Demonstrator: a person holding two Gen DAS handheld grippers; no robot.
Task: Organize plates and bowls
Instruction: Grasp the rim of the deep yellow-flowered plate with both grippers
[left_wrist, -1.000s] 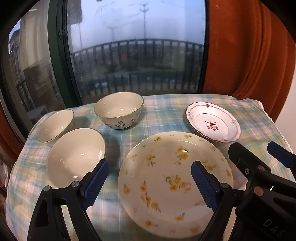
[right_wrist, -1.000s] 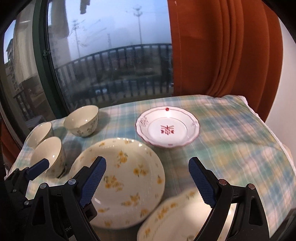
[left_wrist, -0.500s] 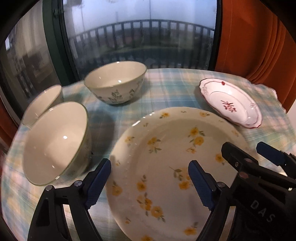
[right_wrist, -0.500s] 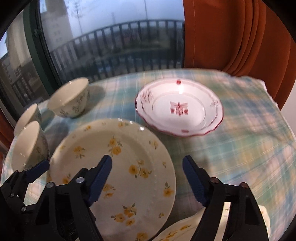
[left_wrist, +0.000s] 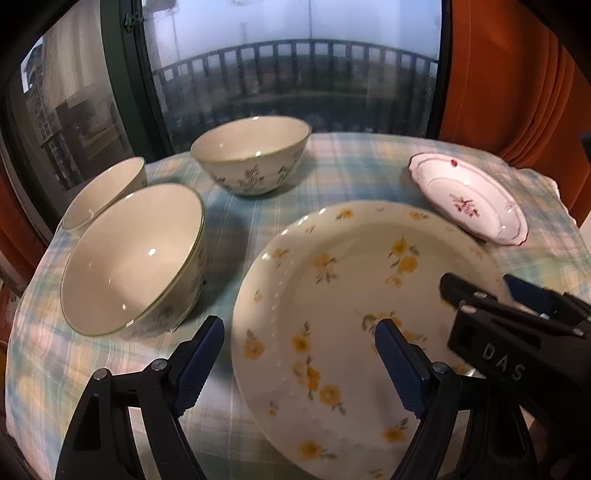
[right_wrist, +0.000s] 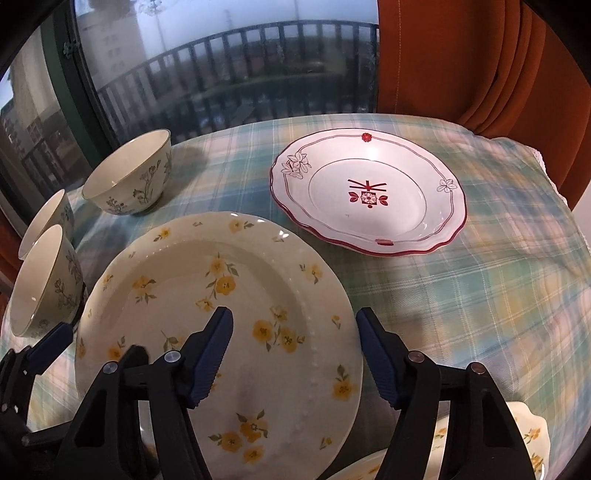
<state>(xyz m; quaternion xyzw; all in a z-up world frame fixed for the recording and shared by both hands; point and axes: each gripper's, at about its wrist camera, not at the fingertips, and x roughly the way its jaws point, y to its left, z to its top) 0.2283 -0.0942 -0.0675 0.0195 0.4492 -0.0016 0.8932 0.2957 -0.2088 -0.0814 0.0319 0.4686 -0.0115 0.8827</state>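
With both tools apart, the left tool (left_wrist: 297, 360) and the narrowing right tool (right_wrist: 295, 356) straddled opposite rims of the yellow-flowered plate (right_wrist: 221, 325); chipping or slippage was risked by uneven closure.

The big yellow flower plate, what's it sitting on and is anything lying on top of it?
The yellow flower plate rests on the plaid tablecloth. Nothing lies on it; both open grippers only hover at its edges. What is beneath its middle is covered.

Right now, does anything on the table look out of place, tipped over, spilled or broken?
Nothing stands out. The three bowls sit upright and empty, the yellow-flowered plate and red-trimmed plate lie flat on the checked tablecloth, and no chips or spills show.
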